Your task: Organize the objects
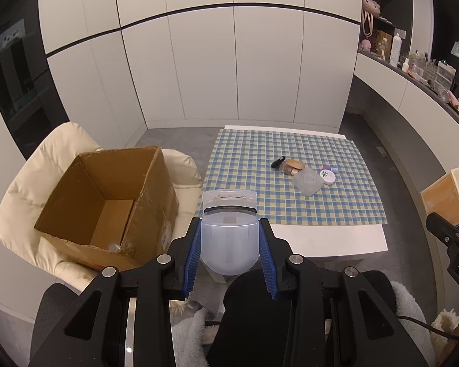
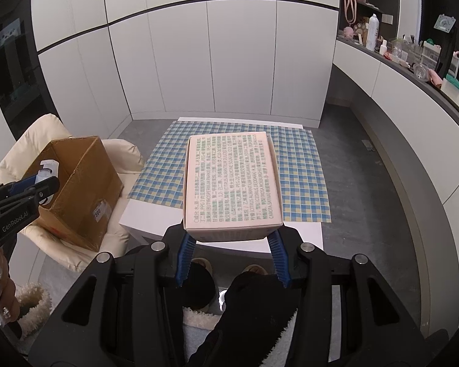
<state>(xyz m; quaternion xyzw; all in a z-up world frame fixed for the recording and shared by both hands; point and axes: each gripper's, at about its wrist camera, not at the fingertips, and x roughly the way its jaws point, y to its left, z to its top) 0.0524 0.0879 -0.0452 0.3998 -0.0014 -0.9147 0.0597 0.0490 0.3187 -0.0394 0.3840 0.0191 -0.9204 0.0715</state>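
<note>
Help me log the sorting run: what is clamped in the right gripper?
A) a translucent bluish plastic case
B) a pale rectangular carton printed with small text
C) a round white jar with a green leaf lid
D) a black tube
B: in the right wrist view the right gripper has its blue pads pressed on the pale rectangular carton printed with small text.
</note>
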